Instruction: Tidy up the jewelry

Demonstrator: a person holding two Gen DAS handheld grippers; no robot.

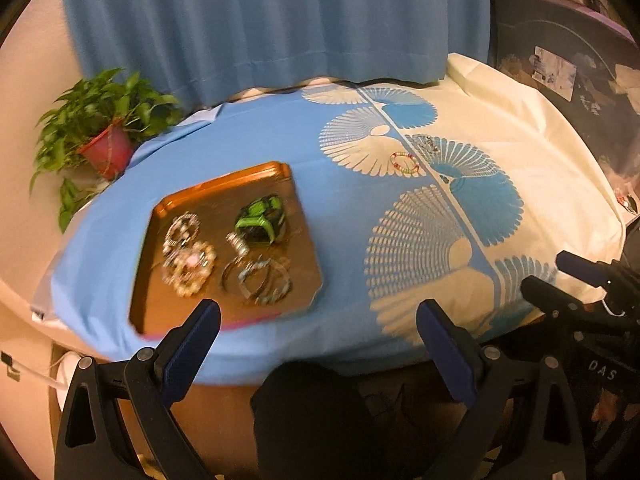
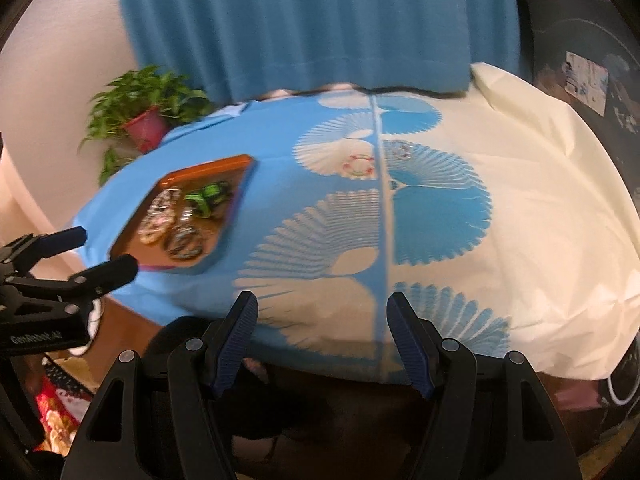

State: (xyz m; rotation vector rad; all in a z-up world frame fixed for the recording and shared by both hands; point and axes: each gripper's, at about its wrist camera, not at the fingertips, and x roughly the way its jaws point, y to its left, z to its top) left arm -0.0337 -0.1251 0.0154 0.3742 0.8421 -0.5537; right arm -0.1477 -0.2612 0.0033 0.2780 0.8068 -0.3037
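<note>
Jewelry mostly sits in the orange tray (image 1: pixel 224 216) on the left side of the counter (image 1: pixel 340 208), on the blue part of the cloth. Going left to right in the tray, you have the pearly bracelets (image 1: pixel 188 256), then the silver bangles (image 1: pixel 260 280), with the green watch (image 1: pixel 262 220) behind them. They lie close together and some touch, so if you drop one more piece on top, they could tangle or slide.

Further right, out on the cloth, the colorful bead bracelet (image 1: pixel 405 162) lies flat, and a small silvery piece (image 1: pixel 428 145) sits just beside it. It is too blurry to say what that one is. These two look like the ones not put away yet.

Your left gripper (image 1: pixel 318 322) has its jaws wide apart and holds nothing. Your right gripper (image 2: pixel 322 322) is the same, jaws apart and empty. Both hang back at the near edge, well apart from the loose pieces.

Watch out here: the bead bracelet is thin and flat, so your jaws could pinch the cloth and drag it, pulling the tray along. The small silvery piece could slip out.
</note>
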